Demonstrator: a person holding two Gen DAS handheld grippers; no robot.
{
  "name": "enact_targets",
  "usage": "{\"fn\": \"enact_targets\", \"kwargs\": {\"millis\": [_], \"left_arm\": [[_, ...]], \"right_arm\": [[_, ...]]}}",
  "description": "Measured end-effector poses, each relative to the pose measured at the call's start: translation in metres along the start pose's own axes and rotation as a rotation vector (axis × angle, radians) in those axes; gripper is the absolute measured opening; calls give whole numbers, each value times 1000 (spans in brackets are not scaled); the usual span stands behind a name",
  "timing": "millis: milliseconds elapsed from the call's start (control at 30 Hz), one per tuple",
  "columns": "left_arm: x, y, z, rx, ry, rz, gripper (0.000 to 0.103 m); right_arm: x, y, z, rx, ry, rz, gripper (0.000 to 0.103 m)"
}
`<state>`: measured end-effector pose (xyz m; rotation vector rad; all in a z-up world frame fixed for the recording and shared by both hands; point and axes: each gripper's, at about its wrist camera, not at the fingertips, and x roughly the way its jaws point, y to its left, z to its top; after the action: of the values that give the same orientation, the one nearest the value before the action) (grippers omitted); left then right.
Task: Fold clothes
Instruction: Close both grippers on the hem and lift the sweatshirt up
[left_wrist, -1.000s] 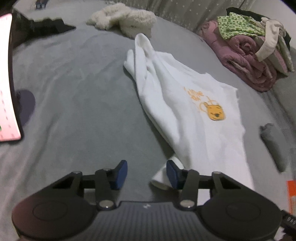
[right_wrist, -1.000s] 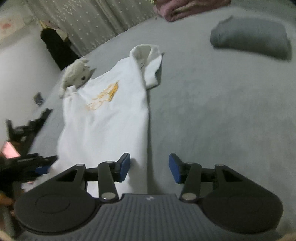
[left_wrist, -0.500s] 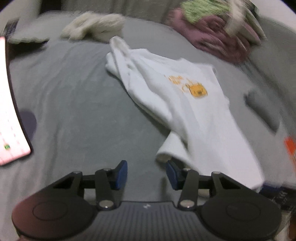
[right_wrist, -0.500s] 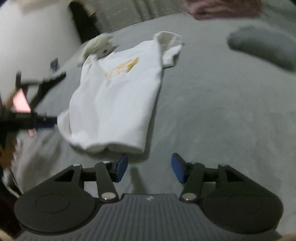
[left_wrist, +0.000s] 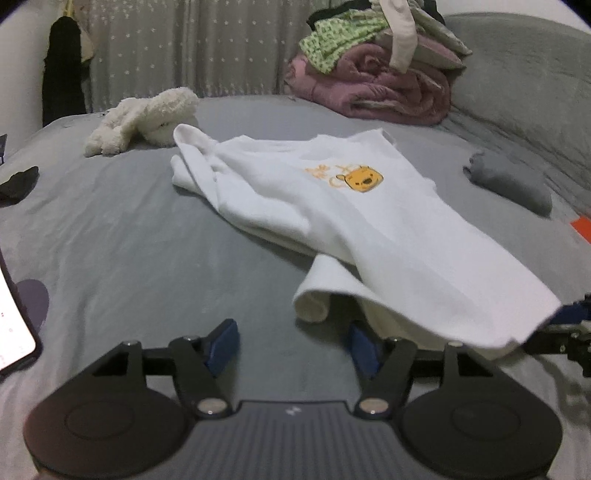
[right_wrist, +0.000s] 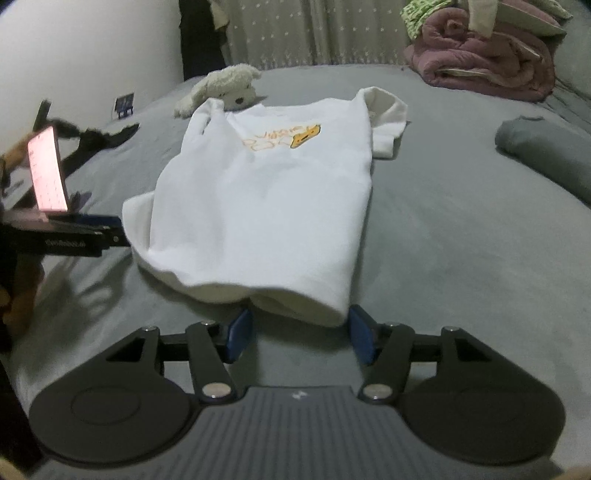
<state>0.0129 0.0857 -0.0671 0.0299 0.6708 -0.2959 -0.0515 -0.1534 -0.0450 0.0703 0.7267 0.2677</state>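
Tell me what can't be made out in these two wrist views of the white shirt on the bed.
- White shirt: its underside and the layers folded beneath the near hem, hidden by the top layer in both views.
- Print: lettering too small and blurred in the right wrist view.
- Pink quilt pile: top cut off by the frame edge in the left wrist view.
- Right gripper: mostly cut off at the left wrist view's right edge.

The right gripper (right_wrist: 299, 338) sits at the hem of a white shirt (right_wrist: 266, 206) on the grey bed (right_wrist: 461, 240); its jaws, just opening, stand apart, the hem's edge between them.
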Motion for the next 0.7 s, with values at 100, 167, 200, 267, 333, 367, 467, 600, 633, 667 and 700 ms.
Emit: {"fn": "enact_targets", "kwargs": {"millis": [100,167,200,267,333,367,467,600,633,667,700], "left_arm": [[3,-5,0,-9,-17,12,63],[7,-9,3,-3,-21,13,52],[9,-10,4,-1,-20,15,47],[14,-13,8,-8,-20,22,39],[17,-14,10,-15,-21,30,23],[18,-15,12,-17,-18,39,14],[20,-18,16,-32,-11,71,10],[16,-22,18,-24,-19,135,9],[13,-23,19,-20,-25,152,9],[10,-23,19,-14,-30,170,8],[7,-25,19,2,-33,193,8]], "right_arm": [[3,2,1,28,-26,-7,62],[6,5,1,31,-43,-17,60],[8,7,0,14,-48,-25,57],[11,12,1,-34,-55,-39,53],[12,12,2,-52,-57,-40,48],[13,12,3,-59,-58,-41,42],[12,8,4,-60,-59,-55,21],[8,4,5,-76,-52,-105,14],[7,5,5,-94,-51,-128,14],[6,6,4,-114,-52,-153,14],[4,6,4,-136,-55,-176,14]]}}
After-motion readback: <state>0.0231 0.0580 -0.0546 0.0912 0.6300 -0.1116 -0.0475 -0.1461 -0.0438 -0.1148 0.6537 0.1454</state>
